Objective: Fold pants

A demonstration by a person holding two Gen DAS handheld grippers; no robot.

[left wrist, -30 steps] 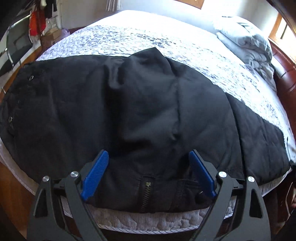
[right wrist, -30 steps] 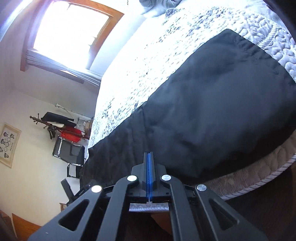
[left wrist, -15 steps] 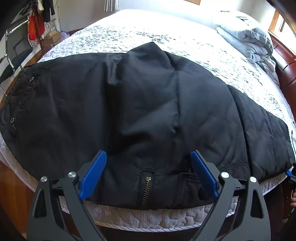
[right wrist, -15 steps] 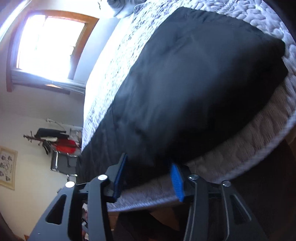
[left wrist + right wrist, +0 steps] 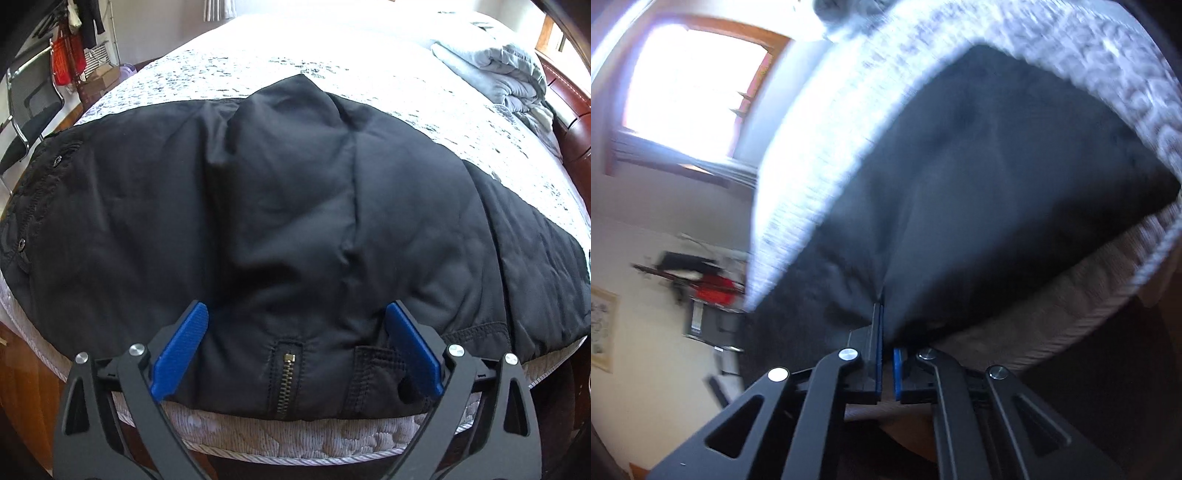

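Lying spread across bed (image 5: 332,435) at frame centre: pants (image 5: 295,206), one fold apparent, remainder outstanding. Left gripper (image 5: 295,350) spread wide over waistband. Right gripper (image 5: 882,328) pressed together, pinching pants edge.

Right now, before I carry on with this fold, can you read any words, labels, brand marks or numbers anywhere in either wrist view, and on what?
None can be read.
Black pants: no tag or brand mark shows; the zipper and snaps carry no legible marking.
Framed picture on the wall in the right wrist view: some pattern, too blurred to read.
Boxes by the chair in the left wrist view: too small to tell.
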